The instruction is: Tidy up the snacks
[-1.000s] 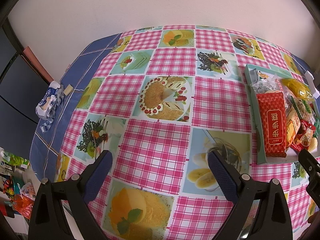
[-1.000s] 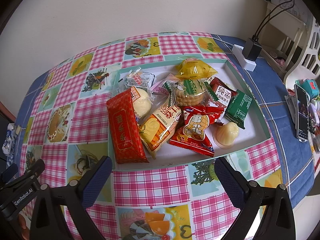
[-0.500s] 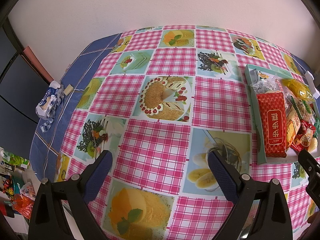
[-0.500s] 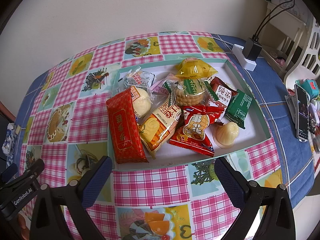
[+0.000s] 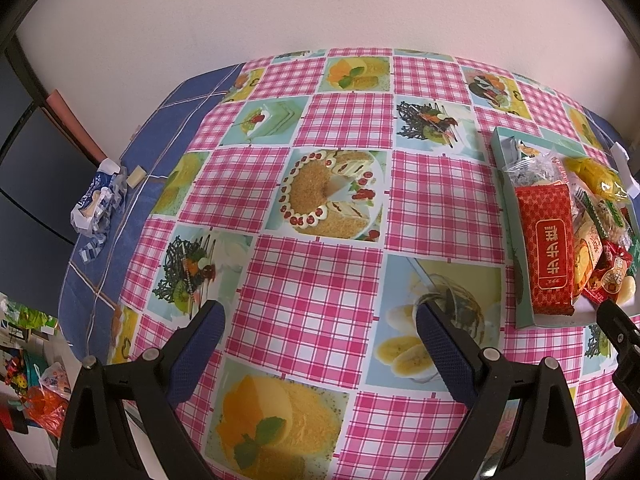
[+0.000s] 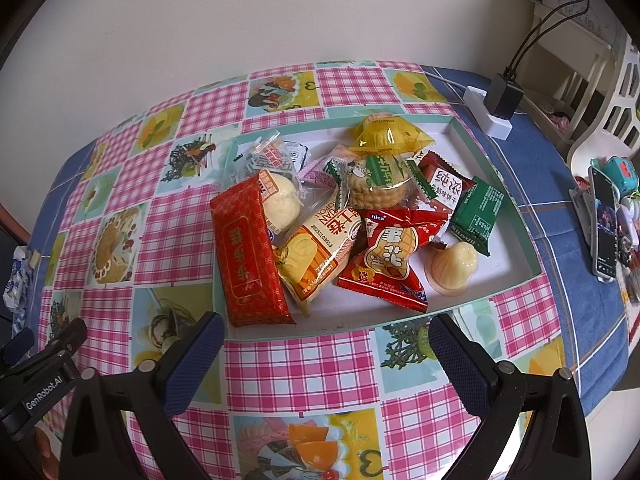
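A shallow pale-green box (image 6: 516, 216) on the checked tablecloth holds several snack packets: a long red packet (image 6: 248, 256), a yellow bread packet (image 6: 316, 260), a red peanut packet (image 6: 390, 258), a green packet (image 6: 478, 210), a pale jelly cup (image 6: 452, 266) and a yellow-wrapped jelly (image 6: 384, 136). My right gripper (image 6: 324, 336) hovers open just in front of the box's near wall, holding nothing. In the left wrist view the same box (image 5: 520, 280) lies at the far right with the red packet (image 5: 550, 252) showing. My left gripper (image 5: 320, 324) hangs open over bare tablecloth.
A crumpled blue-and-white wrapper (image 5: 98, 204) lies at the table's left edge. A white power strip with a black charger (image 6: 498, 110) sits behind the box. A phone (image 6: 606, 224) and small items lie at the far right. A wall bounds the table's back.
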Tool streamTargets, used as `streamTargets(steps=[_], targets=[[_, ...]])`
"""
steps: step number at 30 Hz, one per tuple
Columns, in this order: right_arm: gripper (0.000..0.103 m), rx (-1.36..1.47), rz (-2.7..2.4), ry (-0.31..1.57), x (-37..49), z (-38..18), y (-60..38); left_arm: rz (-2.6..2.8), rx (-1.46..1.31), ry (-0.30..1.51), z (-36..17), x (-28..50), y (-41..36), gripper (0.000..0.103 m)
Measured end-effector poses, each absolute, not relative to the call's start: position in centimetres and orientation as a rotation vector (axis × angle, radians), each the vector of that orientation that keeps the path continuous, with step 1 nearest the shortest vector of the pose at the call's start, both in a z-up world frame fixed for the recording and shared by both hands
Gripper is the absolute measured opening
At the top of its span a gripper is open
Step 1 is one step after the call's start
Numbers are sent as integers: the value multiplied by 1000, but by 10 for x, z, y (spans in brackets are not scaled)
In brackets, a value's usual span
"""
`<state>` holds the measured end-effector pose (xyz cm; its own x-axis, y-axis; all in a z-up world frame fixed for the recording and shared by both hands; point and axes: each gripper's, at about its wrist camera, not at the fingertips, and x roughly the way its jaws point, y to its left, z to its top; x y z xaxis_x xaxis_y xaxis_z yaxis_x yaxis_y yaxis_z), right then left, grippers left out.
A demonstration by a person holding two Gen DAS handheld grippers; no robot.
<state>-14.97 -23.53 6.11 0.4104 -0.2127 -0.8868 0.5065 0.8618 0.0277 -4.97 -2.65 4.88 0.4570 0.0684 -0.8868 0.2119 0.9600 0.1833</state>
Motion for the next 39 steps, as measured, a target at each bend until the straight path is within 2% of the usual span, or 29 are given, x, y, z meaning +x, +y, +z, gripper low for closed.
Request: streamTargets(steps=[39], targets=[[103, 310, -463, 1063, -148, 60, -235, -87, 271, 1100, 50, -49, -25, 97]])
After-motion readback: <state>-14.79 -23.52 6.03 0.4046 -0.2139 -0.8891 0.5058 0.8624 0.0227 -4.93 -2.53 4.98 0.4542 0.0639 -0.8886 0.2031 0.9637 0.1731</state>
